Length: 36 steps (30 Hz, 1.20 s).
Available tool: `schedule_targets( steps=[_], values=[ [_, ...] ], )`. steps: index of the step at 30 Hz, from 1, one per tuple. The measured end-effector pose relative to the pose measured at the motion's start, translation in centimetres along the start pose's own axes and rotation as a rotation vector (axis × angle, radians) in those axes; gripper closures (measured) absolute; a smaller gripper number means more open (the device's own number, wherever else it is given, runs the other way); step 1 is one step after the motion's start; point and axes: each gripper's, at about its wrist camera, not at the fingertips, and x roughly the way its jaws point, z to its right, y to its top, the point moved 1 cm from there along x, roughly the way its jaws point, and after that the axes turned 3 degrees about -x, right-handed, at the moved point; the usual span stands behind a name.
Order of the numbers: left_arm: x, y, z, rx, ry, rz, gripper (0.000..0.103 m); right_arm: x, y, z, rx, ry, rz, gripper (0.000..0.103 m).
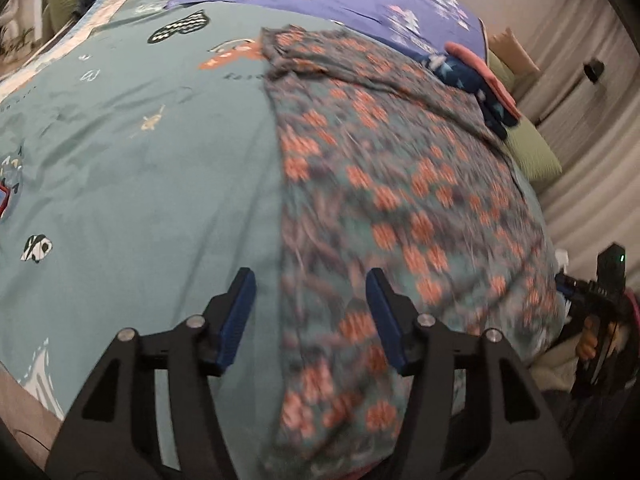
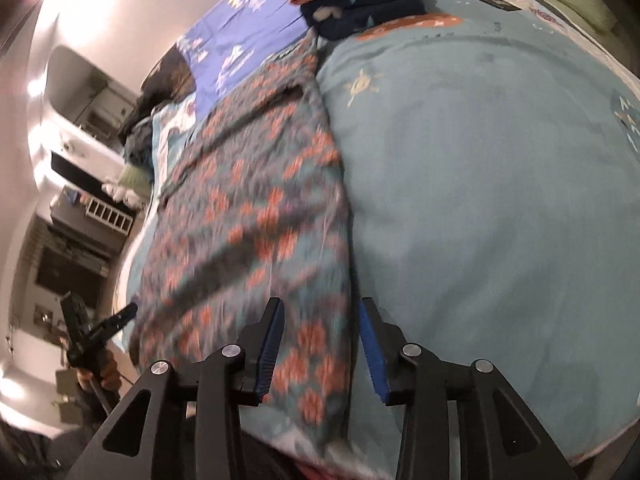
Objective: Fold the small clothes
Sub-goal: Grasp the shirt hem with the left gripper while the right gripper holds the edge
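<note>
Patterned garment (image 1: 384,200), soft, flat on teal bedspread (image 1: 140,160)

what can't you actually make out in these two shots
- Patterned garment: motion blur in both wrist views smears its print and type.
- Its near end: hidden behind the left tool and right tool and cut by the bottom edge.
- Folded stack: small, far; item count unclear.
- Room left of the bed, right wrist view: dark, distorted.
</note>
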Motion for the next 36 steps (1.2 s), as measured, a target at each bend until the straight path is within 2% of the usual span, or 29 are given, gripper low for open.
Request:
schedule_targets(
  steps=[4,5,6,7,8,9,11,12,14,16,19,20,21,22,23,24,27,29,31,32,33,36],
  values=[
    [-0.2,-1.2,0.4,0.034,0.013,0.015,0.044,0.7,-1.4,-0.2,-0.001,-0.012,0.003,0.064],
    [-0.2,-1.4,0.5,0.036,0.015,0.02,0.044,0.6,-1.8,-0.1,0.005,-0.017,0.01,0.069],
    [-0.2,-1.5,0.6,0.041,0.02,0.027,0.053,0.6,-1.9,-0.1,0.02,-0.012,0.012,0.103],
    [-0.3,-1.6,0.9,0.052,0.014,0.033,0.073,0.5,-1.9,0.2,0.057,0.024,0.002,0.1],
    [-0.5,-1.7,1.1,0.056,-0.02,0.023,0.096,0.0,-2.0,0.5,0.091,0.045,0.027,0.101],
    [-0.9,-1.7,1.1,0.04,-0.032,0.03,0.1,-1.0,-2.0,0.9,0.121,0.069,0.06,0.101],
    [-2.2,-1.7,0.9,0.021,-0.043,0.074,0.1,-2.9,-2.3,2.0,0.17,0.121,0.098,0.101],
    [-3.2,-1.7,0.5,-0.001,-0.074,0.097,0.1,-3.8,-2.5,2.5,0.183,0.126,0.114,0.101],
    [-4.4,-1.7,-0.1,-0.024,-0.097,0.119,0.1,-4.7,-3.0,3.0,0.164,0.064,0.111,0.101],
    [-4.9,-1.8,-0.6,-0.018,-0.056,0.123,0.1,-4.6,-3.6,3.3,0.142,0.01,0.083,0.098],
    [-4.4,-2.3,-0.9,-0.035,-0.056,0.081,0.099,-3.6,-4.2,3.4,0.142,0.013,0.045,0.094],
    [-4.1,-2.7,-0.9,-0.042,-0.058,0.061,0.093,-3.5,-4.3,3.3,0.137,0.015,0.042,0.09],
    [-3.7,-3.1,-0.7,-0.044,-0.058,0.032,0.077,-3.3,-4.5,3.0,0.121,0.012,0.043,0.082],
    [-3.5,-3.5,-0.6,-0.038,-0.056,0.014,0.068,-3.2,-4.6,2.9,0.108,0.011,0.042,0.076],
    [-3.3,-4.0,-0.4,-0.027,-0.045,0.001,0.051,-3.2,-4.7,2.6,0.095,0.012,0.043,0.066],
    [-3.1,-4.5,-0.1,-0.013,-0.032,-0.004,0.044,-3.1,-4.8,2.4,0.083,0.017,0.044,0.058],
    [-2.5,-5.3,0.8,0.017,-0.033,-0.026,0.044,-2.8,-4.9,1.8,0.042,0.004,0.038,0.048],
    [-2.4,-5.8,1.4,0.053,-0.013,-0.022,0.044,-2.6,-5.2,1.5,0.014,-0.014,0.038,0.046],
    [-2.3,-6.2,2.0,0.098,0.005,-0.023,0.058,-2.2,-5.4,1.5,-0.001,-0.02,0.042,0.042],
    [-2.3,-6.3,2.1,0.106,0.002,-0.027,0.076,-2.0,-5.6,1.5,-0.001,-0.018,0.046,0.039],
    [-2.3,-6.3,2.0,0.1,0.0,-0.034,0.084,-1.9,-5.7,1.6,0.003,-0.016,0.05,0.038],
    [-2.5,-6.1,1.0,0.055,-0.017,-0.033,0.094,-1.9,-6.1,1.8,0.031,-0.012,0.082,0.038]
  ],
)
